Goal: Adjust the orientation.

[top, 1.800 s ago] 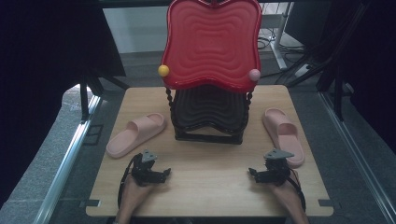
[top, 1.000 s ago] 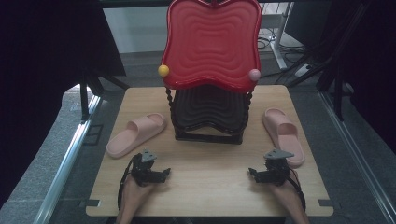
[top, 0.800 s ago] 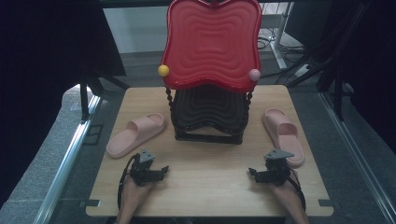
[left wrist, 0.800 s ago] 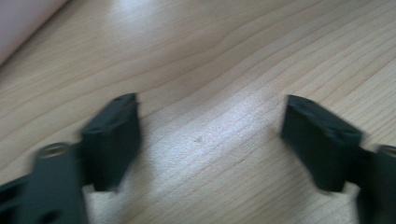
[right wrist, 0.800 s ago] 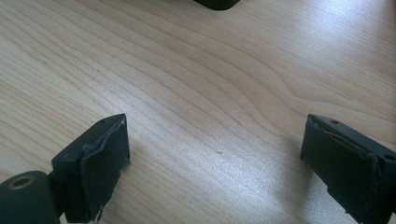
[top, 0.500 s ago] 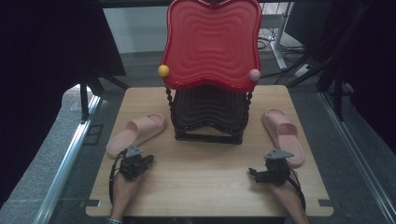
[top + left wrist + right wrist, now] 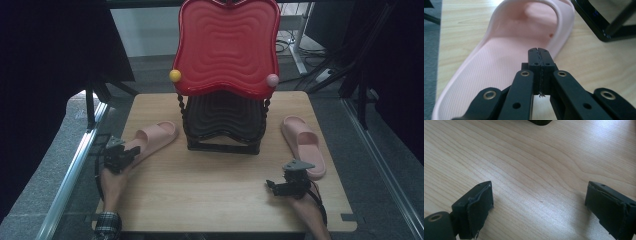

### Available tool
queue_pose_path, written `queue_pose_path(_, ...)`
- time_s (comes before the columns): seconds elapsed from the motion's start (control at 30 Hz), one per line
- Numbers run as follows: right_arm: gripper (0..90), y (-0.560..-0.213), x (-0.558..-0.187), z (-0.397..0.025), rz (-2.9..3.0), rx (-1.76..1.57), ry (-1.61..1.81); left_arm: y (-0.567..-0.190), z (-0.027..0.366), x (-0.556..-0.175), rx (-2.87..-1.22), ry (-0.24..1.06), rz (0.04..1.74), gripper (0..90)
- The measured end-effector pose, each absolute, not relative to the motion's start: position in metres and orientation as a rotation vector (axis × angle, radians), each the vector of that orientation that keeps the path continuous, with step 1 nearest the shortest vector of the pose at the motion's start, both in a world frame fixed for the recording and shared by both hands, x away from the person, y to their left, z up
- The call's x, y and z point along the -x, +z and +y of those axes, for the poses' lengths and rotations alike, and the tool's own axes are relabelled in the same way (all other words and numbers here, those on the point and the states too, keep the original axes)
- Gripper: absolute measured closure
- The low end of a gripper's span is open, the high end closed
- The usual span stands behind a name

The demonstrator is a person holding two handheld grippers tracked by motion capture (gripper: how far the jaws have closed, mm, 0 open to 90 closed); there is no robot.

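Two pink slippers lie on the wooden table (image 7: 220,190). The left slipper (image 7: 152,139) lies angled at the table's left side, and my left gripper (image 7: 125,152) is at its heel end. In the left gripper view the jaws are pressed together, and the left gripper (image 7: 539,53) hovers over the ribbed footbed of that slipper (image 7: 516,37) with nothing between them. The right slipper (image 7: 302,145) lies by the right edge. My right gripper (image 7: 271,184) sits just in front of it, low over the wood. It (image 7: 540,187) is open wide, with bare table (image 7: 539,165) between its jaws.
A rack stands at the table's middle back, with a red wavy tray (image 7: 226,47) on top and a black shelf (image 7: 225,117) beneath. Its black foot (image 7: 599,25) is close to the right of the left slipper. Metal rails run along both sides of the table.
My left gripper has moved left and away from the person, from the front of the table to the heel of the left slipper. The right gripper has stayed put.
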State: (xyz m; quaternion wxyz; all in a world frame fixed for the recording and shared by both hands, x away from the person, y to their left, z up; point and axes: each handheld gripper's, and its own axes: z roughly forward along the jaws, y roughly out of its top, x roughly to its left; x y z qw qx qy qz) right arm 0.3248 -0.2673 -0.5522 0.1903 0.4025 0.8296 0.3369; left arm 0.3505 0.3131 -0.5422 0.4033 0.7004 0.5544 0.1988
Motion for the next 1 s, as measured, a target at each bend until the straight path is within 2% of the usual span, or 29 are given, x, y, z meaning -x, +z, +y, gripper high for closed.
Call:
queue_pose_path(0.13, 8.0, -0.552, -0.325, -0.267, 2.331, -1.130, 0.946, -0.540, 0.304, -0.368, -1.808, 0.485, 1.405, 89.6)
queue_pose_path(0.33, 8.0, -0.552, -0.325, -0.267, 2.331, -1.130, 0.948, -0.533, 0.287, -0.368, -1.837, 0.473, 1.398, 89.6)
queue_pose_path(0.53, 8.0, -0.552, -0.325, -0.267, 2.331, -1.133, 0.947, -0.526, 0.252, -0.372, -1.904, 0.402, 1.336, 89.5)
queue_pose_path(0.63, 8.0, -0.552, -0.325, -0.267, 2.331, -1.132, 0.946, -0.525, 0.239, -0.375, -1.945, 0.429, 1.310, 89.0)
queue_pose_path(0.77, 8.0, -0.552, -0.325, -0.267, 2.332, -1.132, 0.946, -0.523, 0.247, -0.371, -1.926, 0.473, 1.315, 86.6)
queue_pose_path(1.0, 8.0, -0.552, -0.325, -0.267, 2.332, -1.133, 0.946, -0.523, 0.310, -0.348, -1.798, 0.564, 1.440, 82.5)
